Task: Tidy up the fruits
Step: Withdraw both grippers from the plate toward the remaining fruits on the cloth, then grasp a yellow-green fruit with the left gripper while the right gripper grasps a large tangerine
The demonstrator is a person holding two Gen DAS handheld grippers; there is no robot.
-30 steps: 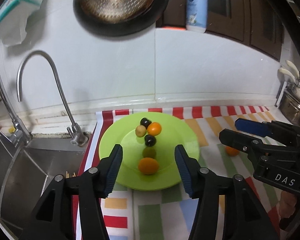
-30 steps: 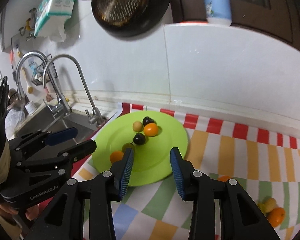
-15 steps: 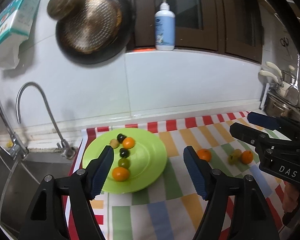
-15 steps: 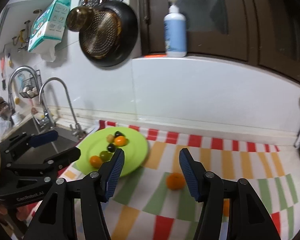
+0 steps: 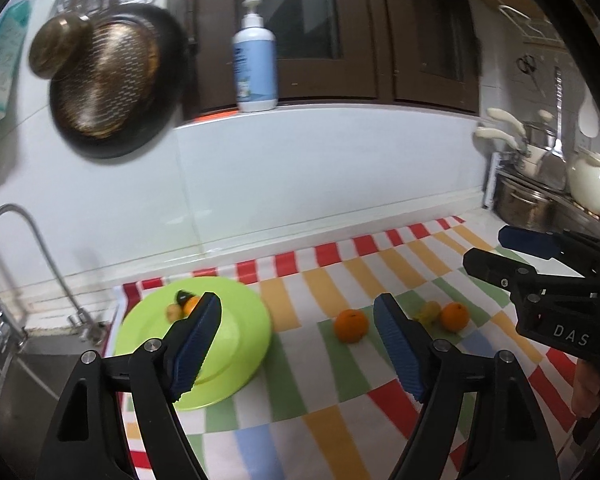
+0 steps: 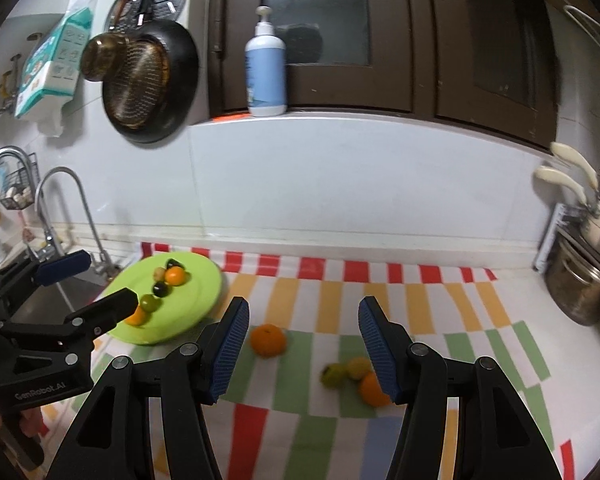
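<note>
So your left gripper is opening with nothing between its jaws, your right gripper is parted and empty, both hovering above the lone orange on the striped cloth right of the green plate, presumably lining up; it's round, no long axis.

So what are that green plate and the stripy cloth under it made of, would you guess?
The green plate looks like plastic or melamine: a flat, even lime colour with a soft sheen, though glazed ceramic can't be ruled out. The striped cloth seems a wipe-clean vinyl or oilcloth rather than woven fabric: it lies smooth and flat with crisp printed blocks, but the blur leaves this open.
</note>
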